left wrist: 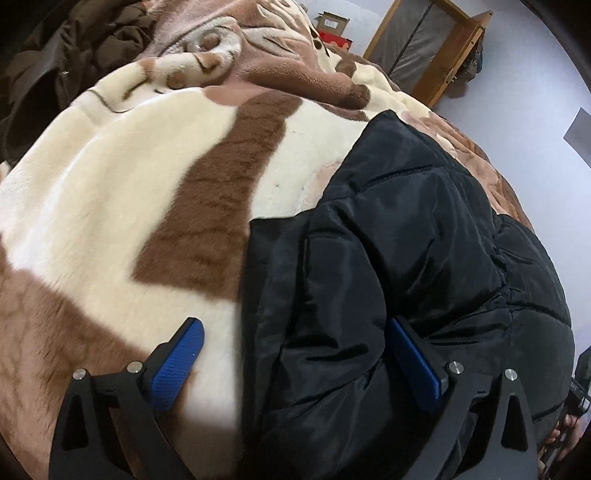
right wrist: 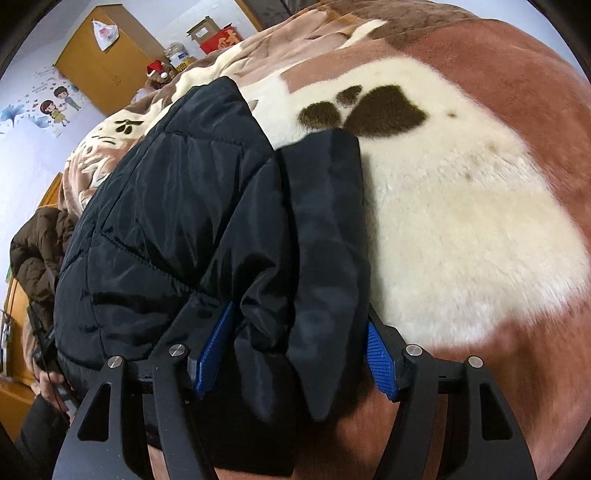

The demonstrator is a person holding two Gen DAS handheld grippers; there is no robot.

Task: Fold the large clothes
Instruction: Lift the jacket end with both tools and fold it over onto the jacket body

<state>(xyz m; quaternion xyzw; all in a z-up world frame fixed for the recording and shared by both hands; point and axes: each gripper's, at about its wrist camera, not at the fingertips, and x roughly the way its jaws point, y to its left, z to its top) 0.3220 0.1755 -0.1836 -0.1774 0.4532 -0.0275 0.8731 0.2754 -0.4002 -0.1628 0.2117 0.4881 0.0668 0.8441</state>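
Both the left gripper (left wrist: pixel 295 354) and right gripper (right wrist: pixel 301 347) stood spread, unclamped, over the black jacket (left wrist: pixel 406 258), lower frame; its puffy fold could spring open.

This is a bedroom in a home. A big fluffy blanket (left wrist: pixel 110 192) in cream and brown is covering a bed, and a black puffy coat (right wrist: pixel 177 206) is lying on it, with a brown coat (right wrist: pixel 37 243) sitting at the side. A wooden wardrobe (right wrist: pixel 107 66) is standing by the wall with a plastic bag (right wrist: pixel 104 33) hanging on it, cartoon stickers (right wrist: pixel 55 105) are decorating the pale wall, and cardboard boxes (right wrist: pixel 214 37) are sitting past the bed.
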